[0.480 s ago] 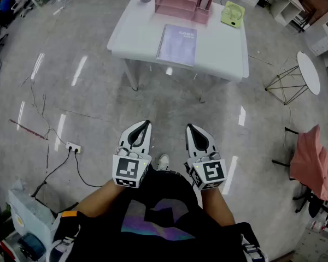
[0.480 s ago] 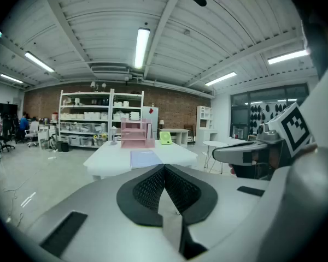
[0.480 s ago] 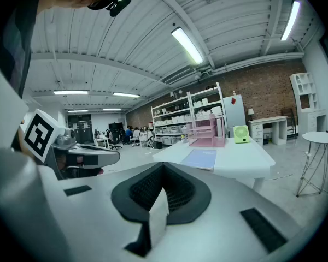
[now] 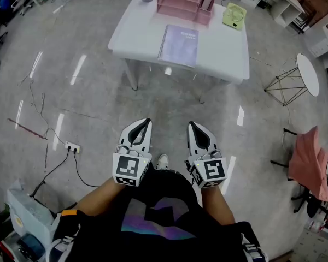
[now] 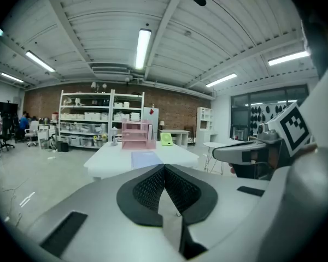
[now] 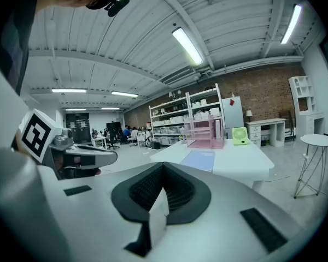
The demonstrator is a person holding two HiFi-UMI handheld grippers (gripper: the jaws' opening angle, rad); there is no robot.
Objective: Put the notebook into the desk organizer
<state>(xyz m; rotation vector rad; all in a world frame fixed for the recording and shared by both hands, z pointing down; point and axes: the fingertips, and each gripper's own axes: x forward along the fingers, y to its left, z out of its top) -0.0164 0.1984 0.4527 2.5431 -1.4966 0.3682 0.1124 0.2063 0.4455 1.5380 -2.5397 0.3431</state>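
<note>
Notebook: flat on white table, toward near edge, just in front of pink desk organizer; not yet in it, nothing touching it. Well apart from both tools, w/ bare floor between.

Left gripper: clenched, pads pressed together, nothing between them. Right gripper: same, clenched & empty. Both side by side close to body, tips fwd and slightly down. Prob. a neutral carry pose, since table is out of reach from here; shut jaws make sense w/ nothing to grab yet.

Notebook cover-up, spine on left side, short edge toward front. Prob. laid so for an easy pinch from near side. Organizer at back of table w/ trays facing fwd, so a slide-in from front looks feasible. Task judged at very start: approach first, then grasp.

Count: 1 notebook, 1 organizer, 1 white table, 2 grippers, 1 green desk fan right of organizer, 1 round side table at right. Also 1 small stemmed item left of organizer, too small to tell what.
</note>
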